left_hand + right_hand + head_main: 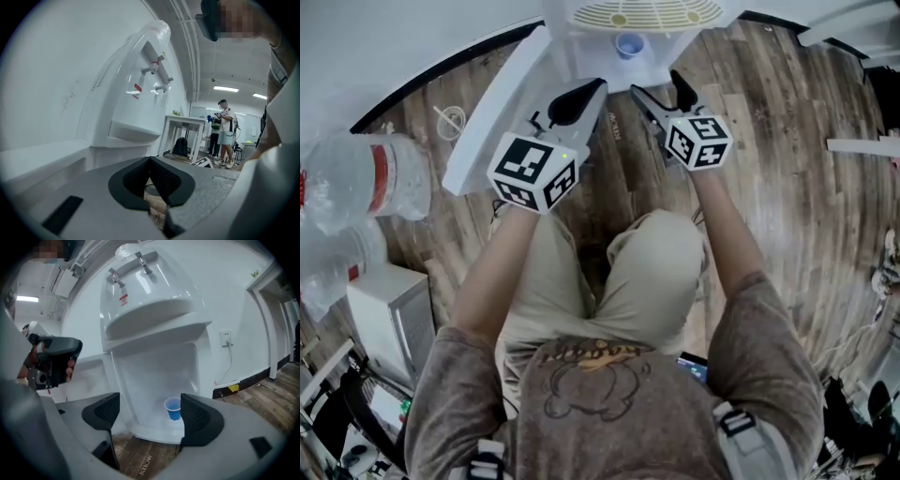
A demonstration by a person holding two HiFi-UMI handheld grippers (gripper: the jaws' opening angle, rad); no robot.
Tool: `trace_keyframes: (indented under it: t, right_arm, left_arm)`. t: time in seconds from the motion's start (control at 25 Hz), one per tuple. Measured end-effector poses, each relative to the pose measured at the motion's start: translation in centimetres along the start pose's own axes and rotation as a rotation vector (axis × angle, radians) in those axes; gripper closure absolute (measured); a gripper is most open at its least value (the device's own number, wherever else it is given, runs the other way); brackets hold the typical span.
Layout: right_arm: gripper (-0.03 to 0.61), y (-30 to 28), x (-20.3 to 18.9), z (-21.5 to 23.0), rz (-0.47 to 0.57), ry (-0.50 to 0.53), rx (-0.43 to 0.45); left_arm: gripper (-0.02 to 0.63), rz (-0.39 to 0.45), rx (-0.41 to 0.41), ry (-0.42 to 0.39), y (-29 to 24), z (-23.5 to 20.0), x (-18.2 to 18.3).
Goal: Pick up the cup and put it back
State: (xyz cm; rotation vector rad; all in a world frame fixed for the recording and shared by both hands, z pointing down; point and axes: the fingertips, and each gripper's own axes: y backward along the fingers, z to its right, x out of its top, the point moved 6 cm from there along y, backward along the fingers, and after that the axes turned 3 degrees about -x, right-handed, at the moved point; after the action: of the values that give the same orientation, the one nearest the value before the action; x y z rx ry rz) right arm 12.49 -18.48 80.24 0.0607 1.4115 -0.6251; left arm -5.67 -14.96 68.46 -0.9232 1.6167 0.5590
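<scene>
The cup [173, 408] looks like a thin throwaway one: light, easily dented, and likely to skid or tip on the smooth white shelf if nudged from one side. Whether it holds water cannot be told from here. If it does, a hard squeeze could slop it over the rim. The best hold, I judge, is across the middle of the wall, one pad on each side, with gentle pressure and the cup kept upright. Nearer the rim the wall would probably give most.

It is small and blue, narrowing toward the base, and stands upright with its mouth up in the open lower recess of the white water dispenser [154, 310], below the taps.

The right tongs [150, 413] stand wide apart with nothing between the pads. The cup shows in the gap ahead of them, nearer the right-hand jaw, but well beyond the tips and untouched. The left tongs [157, 176] have their jaws together and hold nothing. They sit just left of the right tongs, and the cup lies ahead and off to their right, out of their own view.
</scene>
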Motion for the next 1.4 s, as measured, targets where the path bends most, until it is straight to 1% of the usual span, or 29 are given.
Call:
trace_keyframes:
  t: [0.24, 0.48, 0.56, 0.68, 0.8, 0.92, 1.08, 1.24, 1.4]
  right_arm:
    - [0.181, -5.6, -3.4, 2.3, -0.079, 0.021, -0.010]
    - [0.181, -10.1, -5.6, 4.2, -0.131, 0.043, -0.016]
    - [0.181, -11.3, -6.2, 4.8, -0.140, 0.029, -0.017]
    - [0.178, -13.0, -7.1, 5.7, -0.143, 0.007, -0.027]
    - [0.175, -14.4, -8.1, 6.1, -0.149, 0.021, -0.038]
    - [0.173, -15.4, -8.8, 6.8, -0.148, 0.011, -0.064]
    - [0.184, -16.8, -9.1, 7.7, -0.125, -0.010, -0.099]
    - [0.199, -18.4, -9.2, 8.5, -0.112, -0.007, -0.119]
    - [0.227, -19.4, -8.8, 8.2, -0.102, 0.028, -0.111]
  left_arm:
    - [0.612, -0.011, 0.009, -0.024, -0.1, -0.4, -0.2]
    - [0.612, -0.021, 0.029, 0.002, 0.9, -1.3, -0.9]
    - [0.612, -0.013, 0.042, 0.012, 1.2, -1.5, -0.8]
    - [0.612, -0.014, 0.067, 0.020, 1.5, -2.0, -1.0]
    - [0.612, -0.014, 0.080, 0.027, 1.6, -2.3, -1.1]
    - [0.612, -0.020, 0.083, 0.010, 1.4, -2.5, -1.2]
    - [0.612, -0.044, 0.056, -0.013, 0.8, -1.9, -1.7]
    - [0.612, -0.069, 0.031, -0.005, 0.1, -1.5, -2.0]
    - [0.612, -0.065, 0.029, 0.004, -0.1, -1.7, -2.1]
